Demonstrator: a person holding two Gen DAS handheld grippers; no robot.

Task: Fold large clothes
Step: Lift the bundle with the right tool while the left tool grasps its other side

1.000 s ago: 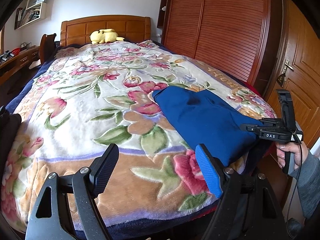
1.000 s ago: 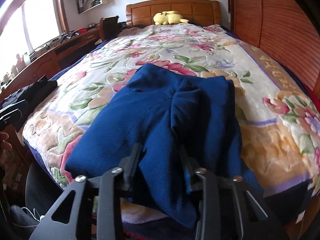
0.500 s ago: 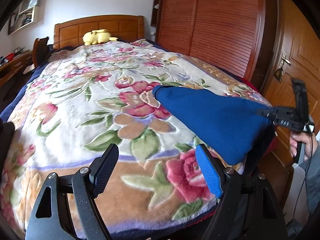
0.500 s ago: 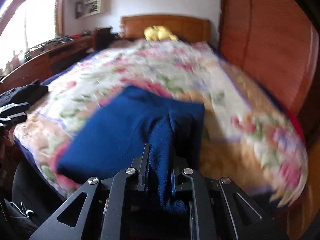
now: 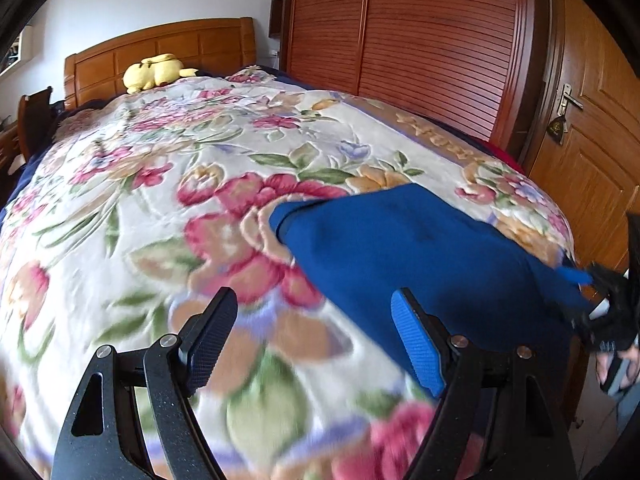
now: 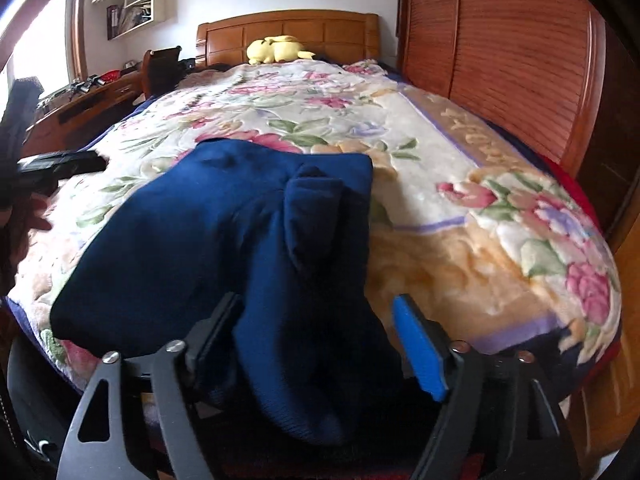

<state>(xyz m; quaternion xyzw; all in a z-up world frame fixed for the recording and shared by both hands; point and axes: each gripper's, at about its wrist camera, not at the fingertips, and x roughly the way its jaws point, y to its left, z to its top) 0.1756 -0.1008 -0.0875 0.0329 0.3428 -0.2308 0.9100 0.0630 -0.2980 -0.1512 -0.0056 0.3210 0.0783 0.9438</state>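
Blue garment [image 6: 224,240] lies on the floral blanket [image 6: 460,216] at the near end of the bed, partly folded, with a bunched fold standing up along its middle and its near edge draping over the bed's foot. Right gripper [image 6: 320,340]: jaws opening, wide apart; the hanging near edge of the garment sits between them, touching or just beside the left finger, clear of the blue pad [image 6: 420,348] on the right finger, so not clamped. From the left wrist view the garment [image 5: 420,248] sits right of centre, and the right gripper [image 5: 612,304] shows at the far right edge at the garment's corner, blurred, with a hand [image 5: 616,364] below it. Left gripper [image 5: 320,340]: jaws wide apart, nothing between them, over bare blanket just left of the garment; its right pad overlaps the garment's near edge in view, contact unclear. In the right wrist view the left gripper [image 6: 60,162] appears at the left edge. Yellow plush [image 6: 276,49] rests against the headboard [image 6: 288,30] at the far end. Wardrobe [image 5: 432,40] along the right side, door [image 5: 592,140] right of it.
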